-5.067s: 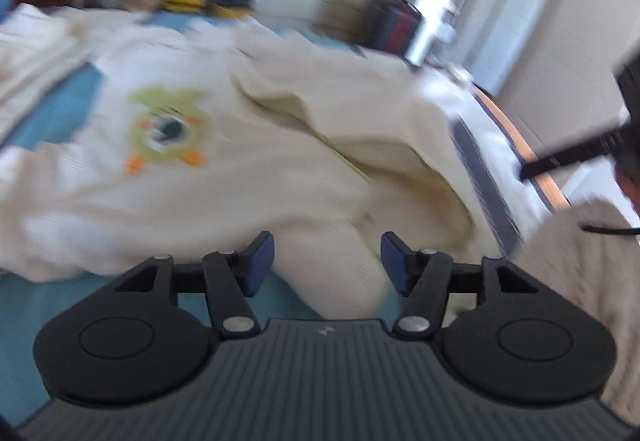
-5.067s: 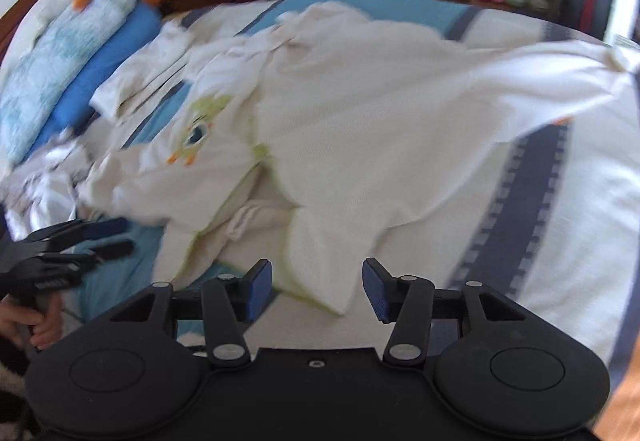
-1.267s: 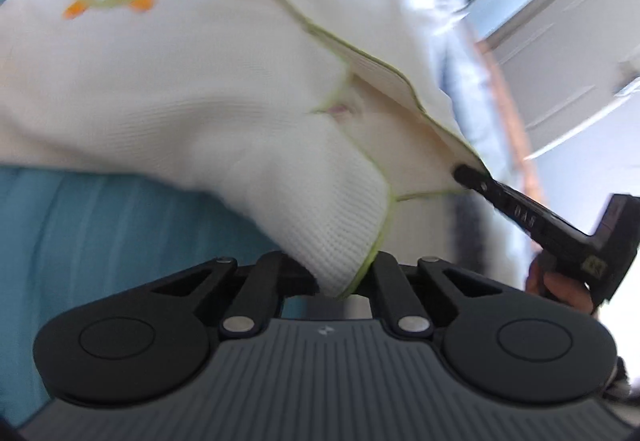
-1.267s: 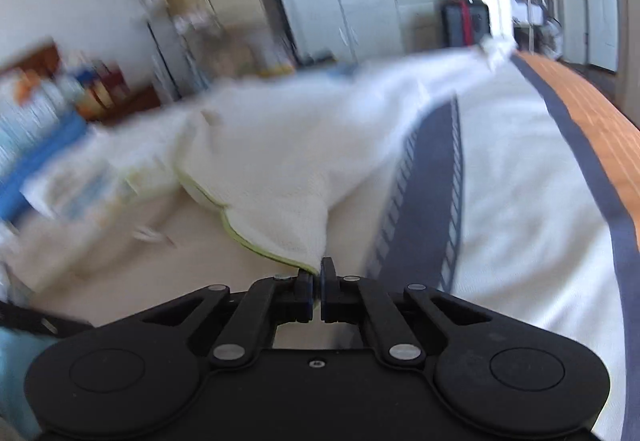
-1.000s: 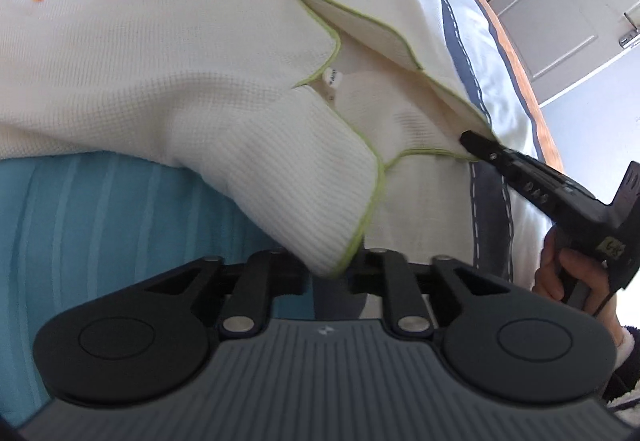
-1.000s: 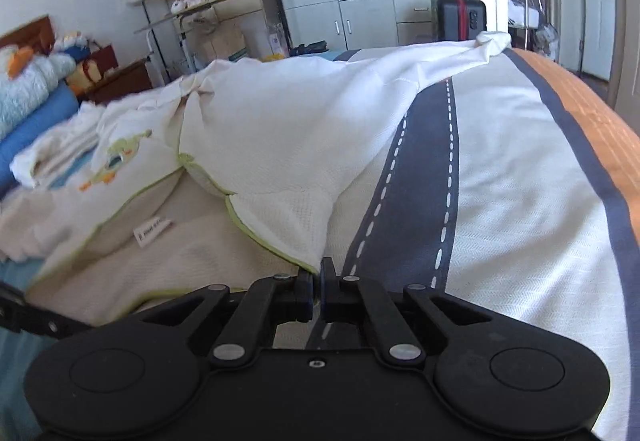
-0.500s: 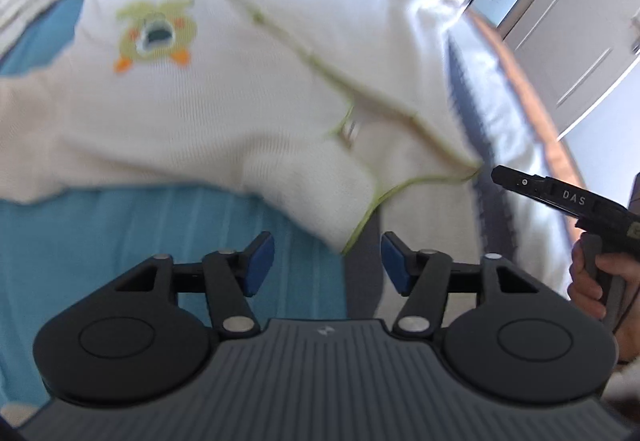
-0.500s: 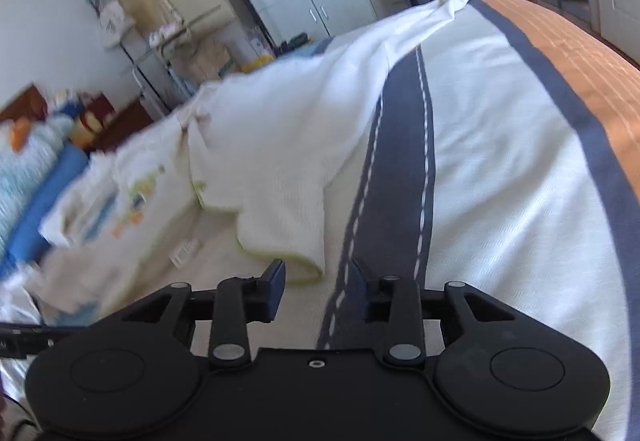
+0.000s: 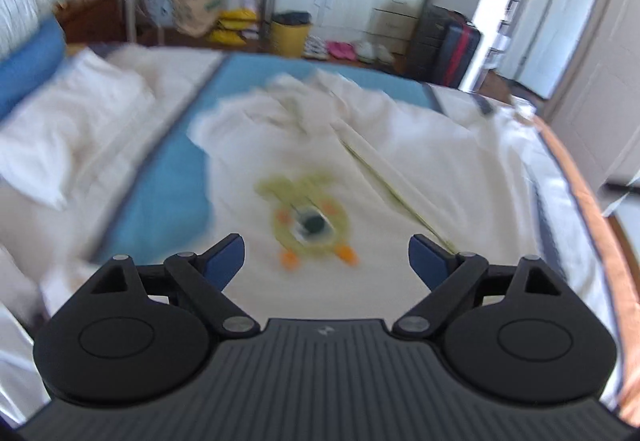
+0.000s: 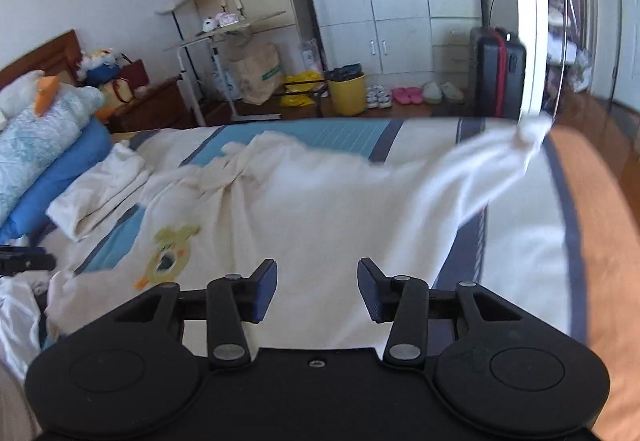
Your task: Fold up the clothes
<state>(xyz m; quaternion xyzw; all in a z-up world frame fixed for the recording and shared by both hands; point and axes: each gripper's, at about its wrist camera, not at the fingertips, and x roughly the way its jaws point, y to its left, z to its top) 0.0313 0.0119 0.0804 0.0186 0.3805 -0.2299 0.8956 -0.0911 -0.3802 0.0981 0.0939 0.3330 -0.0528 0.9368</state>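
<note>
The cream garment (image 10: 304, 209) lies spread on the bed (image 10: 520, 249), in the middle of both views. Its green and orange animal print (image 9: 308, 221) is at 12 o'clock from the left gripper (image 9: 326, 253), just above the gap between the fingers; in the right wrist view the print (image 10: 168, 257) is at 9 o'clock from the right gripper (image 10: 317, 285). One long part of the garment reaches toward 2 o'clock, up to the far corner of the bed. The left view is blurred, so the fine folds cannot be read.

The left jaws stand wide apart and have just been opening; nothing is between them, the cloth lies lower. The right jaws are apart too, less wide, and have also just been opening, with no cloth between the blue pads (image 10: 266, 285).

At 10 o'clock in the right view lies a folded white cloth (image 10: 100, 193), and beyond it a blue pillow (image 10: 52, 177). At 12 o'clock, behind the bed, stands a yellow bin (image 10: 348, 93); at 1 o'clock, a dark suitcase (image 10: 498, 73).
</note>
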